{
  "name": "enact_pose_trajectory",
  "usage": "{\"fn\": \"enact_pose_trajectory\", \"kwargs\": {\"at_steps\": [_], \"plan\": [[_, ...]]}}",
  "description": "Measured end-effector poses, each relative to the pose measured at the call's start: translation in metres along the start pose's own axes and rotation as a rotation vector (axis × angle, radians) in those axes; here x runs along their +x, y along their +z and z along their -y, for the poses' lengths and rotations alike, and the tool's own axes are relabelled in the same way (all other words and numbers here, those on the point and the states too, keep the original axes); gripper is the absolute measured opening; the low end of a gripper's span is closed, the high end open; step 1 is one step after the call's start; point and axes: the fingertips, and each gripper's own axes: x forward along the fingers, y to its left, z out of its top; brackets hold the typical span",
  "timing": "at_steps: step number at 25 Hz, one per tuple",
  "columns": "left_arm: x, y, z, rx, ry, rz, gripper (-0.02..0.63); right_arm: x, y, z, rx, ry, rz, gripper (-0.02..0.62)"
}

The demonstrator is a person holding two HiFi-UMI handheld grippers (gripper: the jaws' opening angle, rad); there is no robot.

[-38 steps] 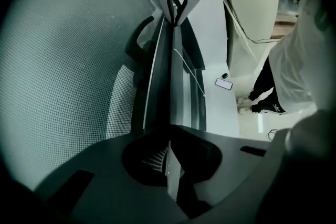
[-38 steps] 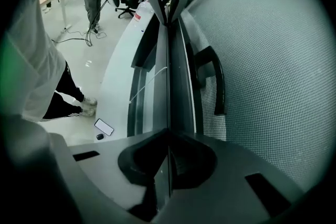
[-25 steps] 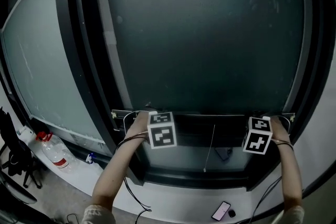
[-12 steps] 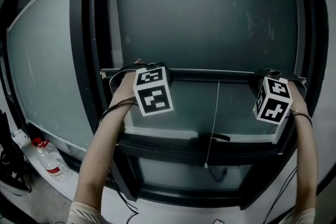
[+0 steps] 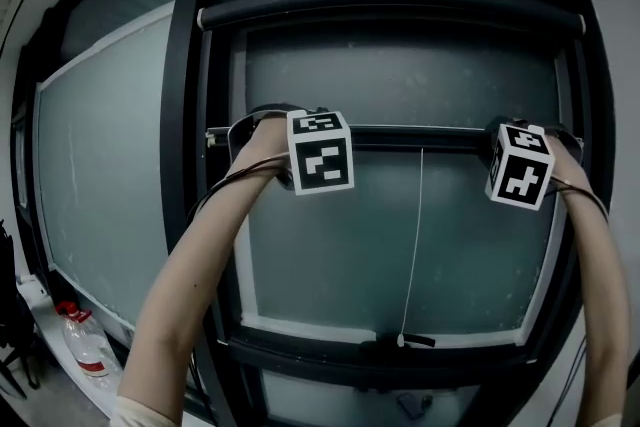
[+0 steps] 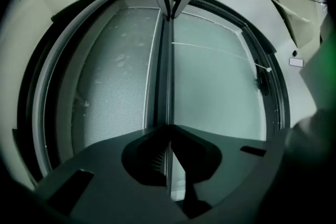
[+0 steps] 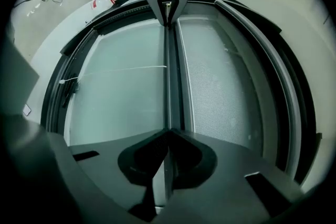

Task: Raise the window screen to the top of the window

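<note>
Black jaws of the left gripper (image 6: 167,162) and right gripper (image 7: 165,165) are clamped on the window screen's bottom rail (image 5: 420,137), high in the window, below the roller tube (image 5: 390,7). A white cord (image 5: 415,245) hangs from it. At lower left stands a red-labelled bottle (image 5: 85,352), its print unreadable.

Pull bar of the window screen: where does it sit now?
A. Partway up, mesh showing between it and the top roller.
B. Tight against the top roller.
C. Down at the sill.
A: in the head view the pull bar sits below the top roller, with a band of mesh between them.
</note>
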Motion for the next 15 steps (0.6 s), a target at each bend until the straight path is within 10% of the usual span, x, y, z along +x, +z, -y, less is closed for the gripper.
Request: {"fn": "enact_pose_trajectory", "kwargs": {"at_steps": [6,15], "plan": [[-0.016,0.008,-0.083,0.026,0.346,-0.011,0.020,-0.007,-0.004,0.080,-0.009,-0.235,0.002,0.018],[-0.027,0.010,-0.158,0.025,0.546,-0.010,0.020,-0.012,0.000,0.153,-0.027,-0.372,-0.028,0.019]]}}
